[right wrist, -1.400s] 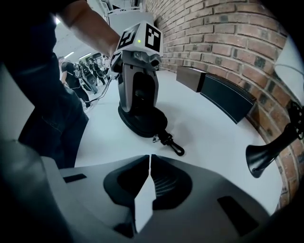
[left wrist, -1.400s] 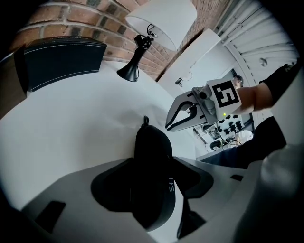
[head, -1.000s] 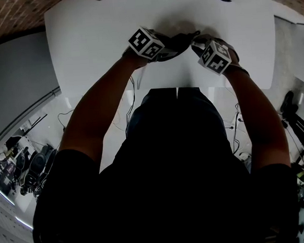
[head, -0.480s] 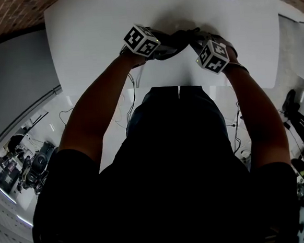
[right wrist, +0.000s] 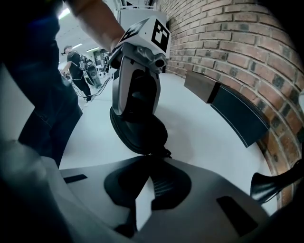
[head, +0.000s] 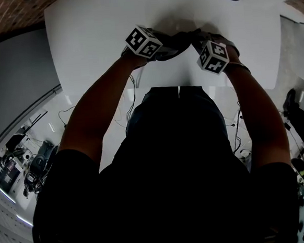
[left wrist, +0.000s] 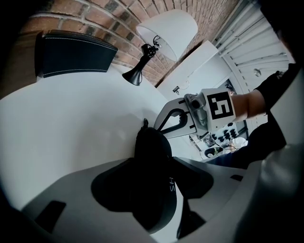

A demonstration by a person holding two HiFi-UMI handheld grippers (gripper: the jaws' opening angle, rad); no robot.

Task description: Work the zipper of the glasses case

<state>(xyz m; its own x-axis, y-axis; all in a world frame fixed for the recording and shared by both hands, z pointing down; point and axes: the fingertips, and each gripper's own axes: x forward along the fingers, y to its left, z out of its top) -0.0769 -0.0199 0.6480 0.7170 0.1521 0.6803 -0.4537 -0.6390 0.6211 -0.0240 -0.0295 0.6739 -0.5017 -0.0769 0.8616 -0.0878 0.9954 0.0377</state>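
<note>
On open tabletop (head: 93, 39), left tongs (left wrist: 154, 171) clamp glasses case (left wrist: 151, 144); right tongs (right wrist: 151, 160) pinch zipper pull (right wrist: 164, 153).

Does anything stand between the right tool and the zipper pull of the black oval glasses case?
Nothing visible. The right tool appears closed on the small black zipper pull at the end of the black oval glasses case, which the left tool clamps.
</note>
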